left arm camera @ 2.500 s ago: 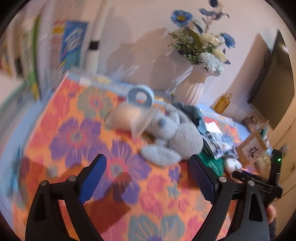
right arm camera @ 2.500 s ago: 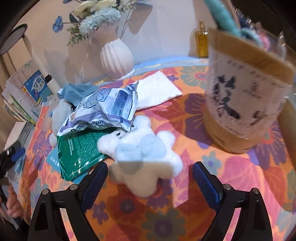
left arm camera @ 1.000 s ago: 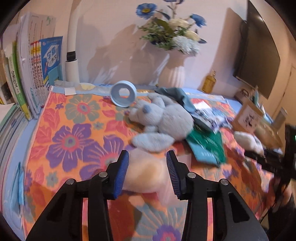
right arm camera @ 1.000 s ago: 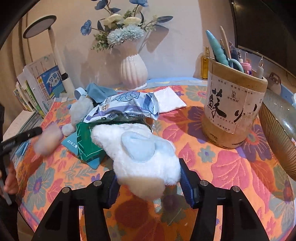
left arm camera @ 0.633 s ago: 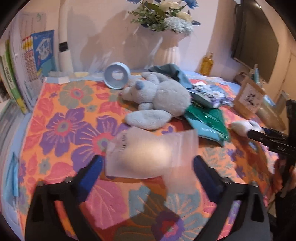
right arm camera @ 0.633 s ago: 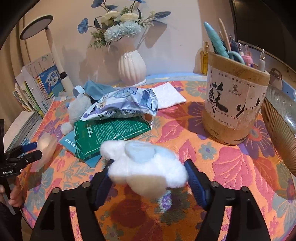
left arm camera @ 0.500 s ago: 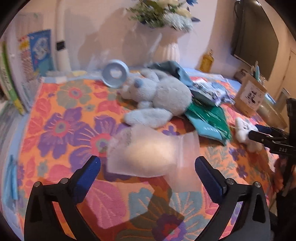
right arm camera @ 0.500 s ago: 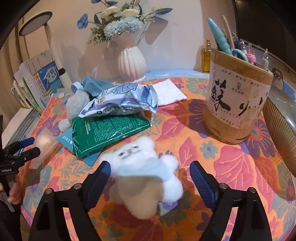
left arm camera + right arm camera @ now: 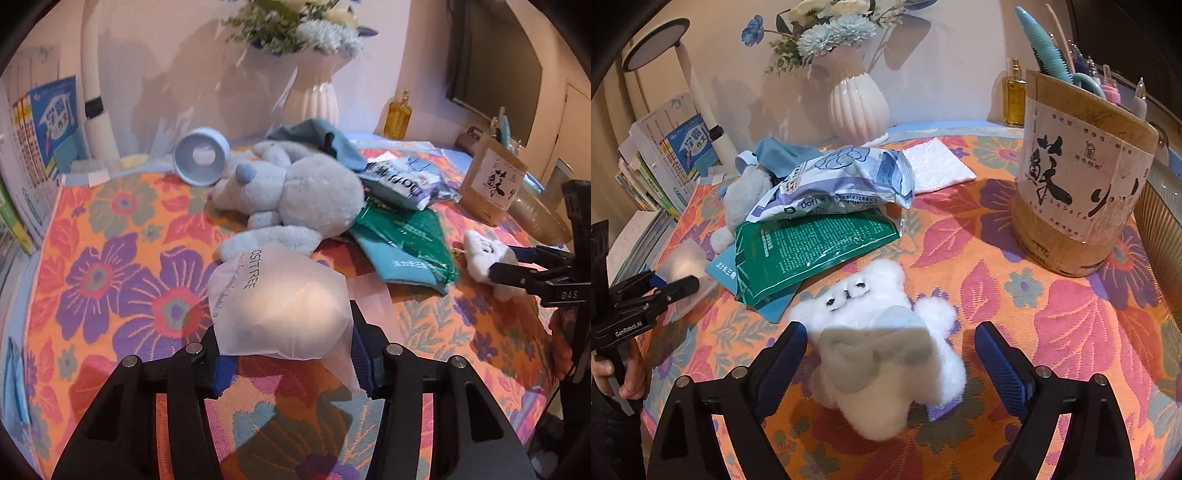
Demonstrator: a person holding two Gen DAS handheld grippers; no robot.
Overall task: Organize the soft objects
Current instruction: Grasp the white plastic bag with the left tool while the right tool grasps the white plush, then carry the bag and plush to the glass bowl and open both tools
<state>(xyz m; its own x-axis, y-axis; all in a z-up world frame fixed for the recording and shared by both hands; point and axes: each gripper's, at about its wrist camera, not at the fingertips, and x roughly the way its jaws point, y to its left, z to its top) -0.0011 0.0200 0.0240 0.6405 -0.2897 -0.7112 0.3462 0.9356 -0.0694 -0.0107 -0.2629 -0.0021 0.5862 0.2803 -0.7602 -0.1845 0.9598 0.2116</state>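
Observation:
My left gripper (image 9: 290,363) is shut on a frosted plastic bag (image 9: 280,306) with a soft pale lump inside, held low over the floral cloth (image 9: 122,266). A grey-blue plush rabbit (image 9: 295,199) lies just beyond it. My right gripper (image 9: 890,363) is open, its fingers on either side of a white plush toy (image 9: 879,350) with a blue bow that lies on the cloth. The same toy (image 9: 484,258) shows at the right of the left wrist view. The left gripper (image 9: 670,286) with its bag shows at the left of the right wrist view.
A green packet (image 9: 809,251) and a blue-white packet (image 9: 838,181) lie mid-table by a teal cloth (image 9: 321,140). A white vase (image 9: 857,107), a pen holder (image 9: 1082,177), a white tissue (image 9: 934,166), a blue tape roll (image 9: 201,160) and books (image 9: 661,158) ring the table.
The left gripper has closed on the frosted bag after releasing it. The right gripper opened and the white plush toy dropped onto the cloth between its fingers.

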